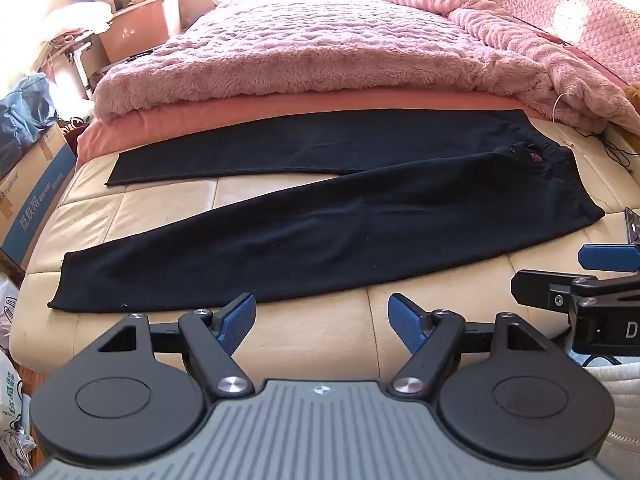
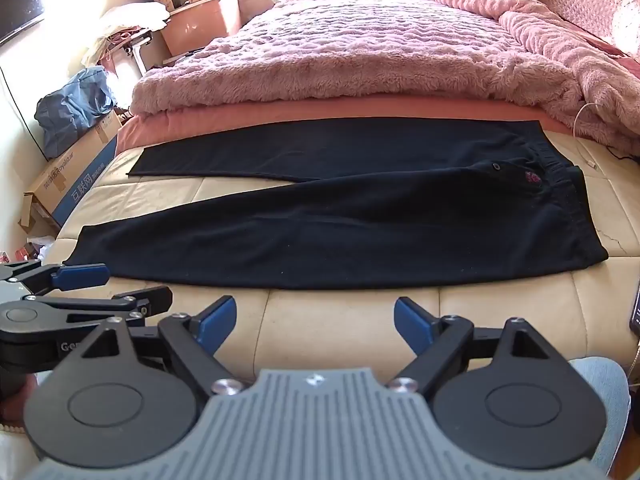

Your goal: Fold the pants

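Note:
Black pants (image 1: 320, 224) lie flat on a cream cushioned bench (image 1: 320, 332), legs spread in a V toward the left, waistband at the right. They also show in the right wrist view (image 2: 340, 232). My left gripper (image 1: 322, 316) is open and empty, just short of the near leg's front edge. My right gripper (image 2: 314, 316) is open and empty, also in front of the near leg. Each gripper shows at the edge of the other's view: the right one (image 1: 600, 268) and the left one (image 2: 92, 280).
A bed with a fluffy pink blanket (image 1: 320, 48) lies behind the pants. Cardboard boxes (image 1: 36, 196) and bags stand on the floor at the left. A thin cable (image 1: 616, 152) lies on the bench at the right, by the waistband.

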The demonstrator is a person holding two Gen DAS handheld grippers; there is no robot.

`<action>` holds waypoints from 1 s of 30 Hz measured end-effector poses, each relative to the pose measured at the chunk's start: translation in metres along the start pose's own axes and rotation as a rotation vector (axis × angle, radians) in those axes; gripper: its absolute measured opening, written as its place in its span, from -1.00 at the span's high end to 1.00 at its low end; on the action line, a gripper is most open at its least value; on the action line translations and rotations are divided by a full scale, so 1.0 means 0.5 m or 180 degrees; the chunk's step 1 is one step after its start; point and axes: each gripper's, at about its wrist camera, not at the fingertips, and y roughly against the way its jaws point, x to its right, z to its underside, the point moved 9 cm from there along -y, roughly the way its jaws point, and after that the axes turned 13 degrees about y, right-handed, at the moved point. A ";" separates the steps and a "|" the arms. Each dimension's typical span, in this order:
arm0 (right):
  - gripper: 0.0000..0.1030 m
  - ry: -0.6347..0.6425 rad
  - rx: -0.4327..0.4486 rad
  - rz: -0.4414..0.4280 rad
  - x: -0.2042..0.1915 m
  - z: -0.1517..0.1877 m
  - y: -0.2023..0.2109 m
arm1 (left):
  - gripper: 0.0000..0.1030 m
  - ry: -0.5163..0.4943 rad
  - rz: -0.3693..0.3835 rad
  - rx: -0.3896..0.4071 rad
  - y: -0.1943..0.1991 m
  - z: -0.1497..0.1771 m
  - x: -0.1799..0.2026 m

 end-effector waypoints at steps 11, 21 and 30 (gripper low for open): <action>-0.60 0.0019 -0.0010 0.0022 -0.005 0.001 -0.009 | -0.71 -0.0003 0.0032 -0.0006 -0.002 0.002 0.000; -0.59 0.0025 -0.0013 0.0008 -0.003 -0.001 -0.007 | -0.71 0.0011 0.0040 -0.0012 -0.005 -0.002 -0.003; -0.60 0.0025 -0.0018 0.0008 -0.005 -0.001 -0.008 | -0.71 0.0016 0.0039 -0.0010 -0.004 -0.001 -0.009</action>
